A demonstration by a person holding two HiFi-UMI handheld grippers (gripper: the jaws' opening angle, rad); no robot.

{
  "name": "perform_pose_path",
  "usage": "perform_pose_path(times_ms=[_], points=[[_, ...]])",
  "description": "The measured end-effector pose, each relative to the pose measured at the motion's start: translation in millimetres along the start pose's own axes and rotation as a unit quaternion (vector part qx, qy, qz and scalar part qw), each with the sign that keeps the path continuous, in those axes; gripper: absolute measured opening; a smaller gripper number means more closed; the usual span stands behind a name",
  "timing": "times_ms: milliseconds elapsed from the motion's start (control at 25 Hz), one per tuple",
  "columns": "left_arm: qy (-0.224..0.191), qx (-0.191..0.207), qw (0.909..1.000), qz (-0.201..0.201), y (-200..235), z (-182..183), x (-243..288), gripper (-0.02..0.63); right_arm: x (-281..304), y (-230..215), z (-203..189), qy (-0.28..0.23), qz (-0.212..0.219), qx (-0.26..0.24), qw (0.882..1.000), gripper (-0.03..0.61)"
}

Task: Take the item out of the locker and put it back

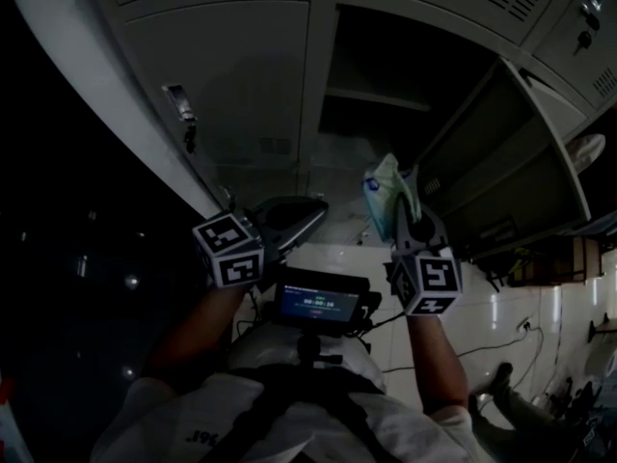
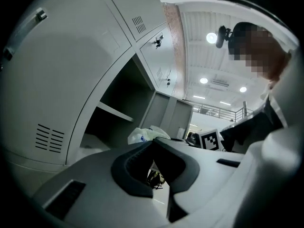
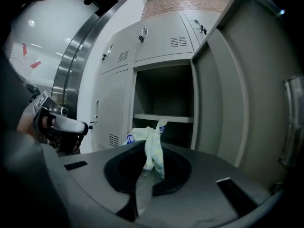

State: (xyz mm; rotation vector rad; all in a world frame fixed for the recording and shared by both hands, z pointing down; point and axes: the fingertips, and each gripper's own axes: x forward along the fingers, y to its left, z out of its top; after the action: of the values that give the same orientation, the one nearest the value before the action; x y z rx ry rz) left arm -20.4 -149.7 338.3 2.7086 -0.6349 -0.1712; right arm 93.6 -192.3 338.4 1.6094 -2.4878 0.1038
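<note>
Pale plastic bag (image 3: 142, 136) in front of the open locker (image 3: 164, 91)
Right gripper (image 3: 148, 151) pinches it between the jaw tips; left gripper (image 2: 153, 144) is closed, empty.

compartment (image 3: 164, 87): open, dark free room above and below shelf (image 3: 164, 118) | right: swung-out door (image 3: 228, 108) walling that side | left: closed door (image 3: 111, 108), no passage | front: bag (image 3: 141, 136) pinched in right tool (image 3: 149, 146), before the lower opening
</note>
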Motion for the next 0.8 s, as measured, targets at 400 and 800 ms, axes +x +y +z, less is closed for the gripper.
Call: perform_pose_path(times_ms=[400,800], points=[[0.002,0.033,0.9995,-0.001,12.4,28.1,22.5,-0.008,31.7,-11.0,39.4,-0.020,0.002,-0.026,0.999,0.000],[-0.012,0.056,0.9983,-0.009,20.1,64.0,46.0,-0.007,64.6,-28.3,83.0,-0.036,0.000,-0.043,0.998,0.000]])
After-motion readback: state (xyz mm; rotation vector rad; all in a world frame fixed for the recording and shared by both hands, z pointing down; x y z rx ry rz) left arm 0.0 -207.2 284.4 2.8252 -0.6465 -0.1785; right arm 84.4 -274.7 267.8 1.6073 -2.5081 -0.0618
